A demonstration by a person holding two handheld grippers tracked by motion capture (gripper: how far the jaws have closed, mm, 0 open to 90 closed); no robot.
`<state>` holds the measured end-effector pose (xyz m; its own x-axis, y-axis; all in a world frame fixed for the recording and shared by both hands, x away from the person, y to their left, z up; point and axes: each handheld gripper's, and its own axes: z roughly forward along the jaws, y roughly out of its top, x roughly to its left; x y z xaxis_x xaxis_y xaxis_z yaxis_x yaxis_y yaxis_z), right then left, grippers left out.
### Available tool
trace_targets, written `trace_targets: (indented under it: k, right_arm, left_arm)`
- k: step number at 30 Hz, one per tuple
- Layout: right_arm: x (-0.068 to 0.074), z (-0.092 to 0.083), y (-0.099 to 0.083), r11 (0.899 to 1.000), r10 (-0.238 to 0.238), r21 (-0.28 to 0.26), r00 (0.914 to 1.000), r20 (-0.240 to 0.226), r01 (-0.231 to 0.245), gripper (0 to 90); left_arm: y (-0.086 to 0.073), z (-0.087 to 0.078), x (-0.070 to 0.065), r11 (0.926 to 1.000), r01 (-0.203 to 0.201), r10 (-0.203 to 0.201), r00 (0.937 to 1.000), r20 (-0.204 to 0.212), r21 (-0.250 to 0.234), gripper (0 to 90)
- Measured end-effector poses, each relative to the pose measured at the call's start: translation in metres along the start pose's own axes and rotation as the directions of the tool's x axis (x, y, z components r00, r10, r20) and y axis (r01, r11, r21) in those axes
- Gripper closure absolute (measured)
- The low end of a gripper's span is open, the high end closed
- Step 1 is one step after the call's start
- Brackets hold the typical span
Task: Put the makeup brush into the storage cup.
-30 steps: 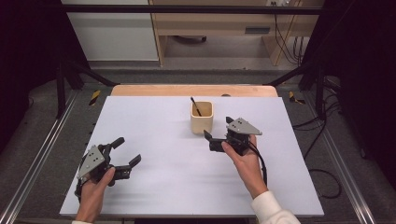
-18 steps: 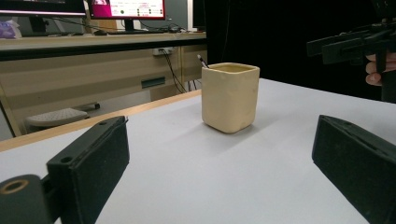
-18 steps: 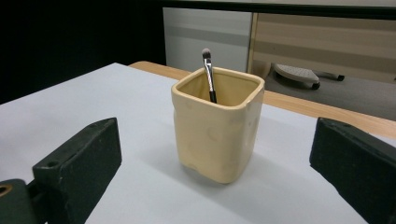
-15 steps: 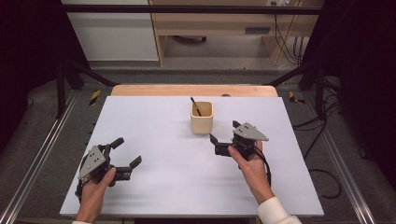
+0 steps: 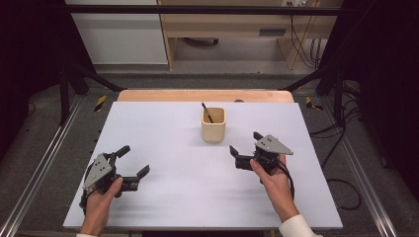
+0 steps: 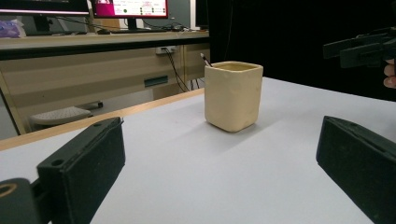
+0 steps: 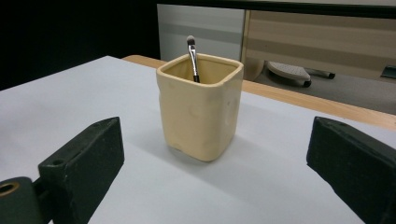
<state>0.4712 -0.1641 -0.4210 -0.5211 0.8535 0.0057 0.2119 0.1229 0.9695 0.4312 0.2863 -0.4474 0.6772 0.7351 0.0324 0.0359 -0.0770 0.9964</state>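
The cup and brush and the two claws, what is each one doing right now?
Cream square ceramic cup: upright on the white table, touched by no claw.
Small black-handled brush: standing in the cup, leaning on its rim, bristles up.
Left claw: open, its jaws have just been opening, nothing between them, away from the cup.
Right claw: open, nothing between its jaws, pointing at the cup.

A cream, square-sided cup [image 5: 213,125] with rounded corners and slightly dimpled walls stands upright on the pale table, a little right of centre and toward the far side. Inside it a small brush [image 7: 192,59] with a dark handle leans against the far left corner, its pale bristle tip poking up just above the rim.
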Motion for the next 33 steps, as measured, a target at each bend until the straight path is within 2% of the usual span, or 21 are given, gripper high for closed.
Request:
trace_targets:
  k: [9,30,33]
  right_arm:
    - [-0.010,-0.013,-0.007,1.000,-0.006,-0.006,0.9999,0.012,0.006,5.5]
    - [-0.029,-0.040,-0.027,0.999,0.043,-0.010,0.9979,0.048,-0.043,5.3]
    - [-0.032,-0.044,-0.029,0.999,0.038,-0.012,0.9978,0.053,-0.037,5.4]
  left_arm:
    - [0.000,0.000,-0.001,1.0000,-0.003,0.003,1.0000,0.003,0.002,1.0]
    - [0.001,-0.001,-0.001,1.0000,-0.003,0.003,1.0000,0.001,0.000,1.1]
    - [0.001,-0.001,-0.002,1.0000,-0.002,0.002,1.0000,0.003,-0.001,1.1]
